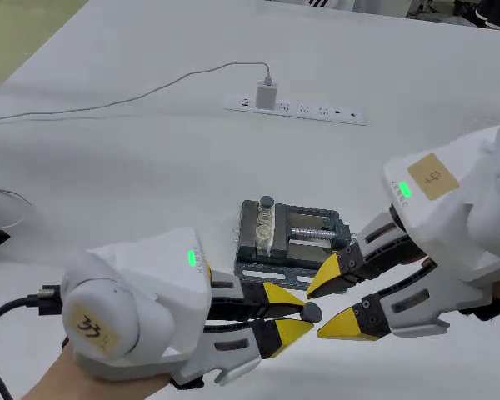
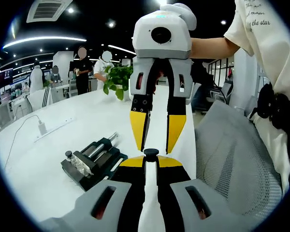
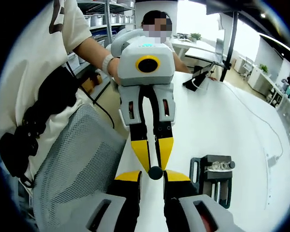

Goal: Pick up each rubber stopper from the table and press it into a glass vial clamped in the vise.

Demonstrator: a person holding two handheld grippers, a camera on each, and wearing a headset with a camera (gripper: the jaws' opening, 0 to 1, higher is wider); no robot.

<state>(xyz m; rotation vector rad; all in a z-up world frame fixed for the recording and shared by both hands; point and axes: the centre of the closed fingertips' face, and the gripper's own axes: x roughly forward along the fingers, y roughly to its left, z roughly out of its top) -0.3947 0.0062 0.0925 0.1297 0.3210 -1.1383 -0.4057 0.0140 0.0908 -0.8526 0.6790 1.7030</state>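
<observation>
1. Rubber stopper (image 1: 311, 312), dark and round, pinched at the yellow tips of the left gripper (image 1: 305, 315), jaws narrow around it.
2. Right gripper (image 1: 315, 315) meeting it tip to tip, jaws parted wider, one tip on either side of the same stopper; contact unclear.
3. Just beyond the tips, a black vise (image 1: 304, 242) on the white table (image 1: 133, 175), clamping an upright glass vial (image 1: 266, 229), itself capped with a dark stopper (image 1: 267, 202).
4. Count: two grippers, two stoppers, one vial, one vise.
5. Farther back, a white power strip (image 1: 317, 111) with one charger (image 1: 267, 93) plugged in, cable (image 1: 117, 103) trailing left.
</observation>
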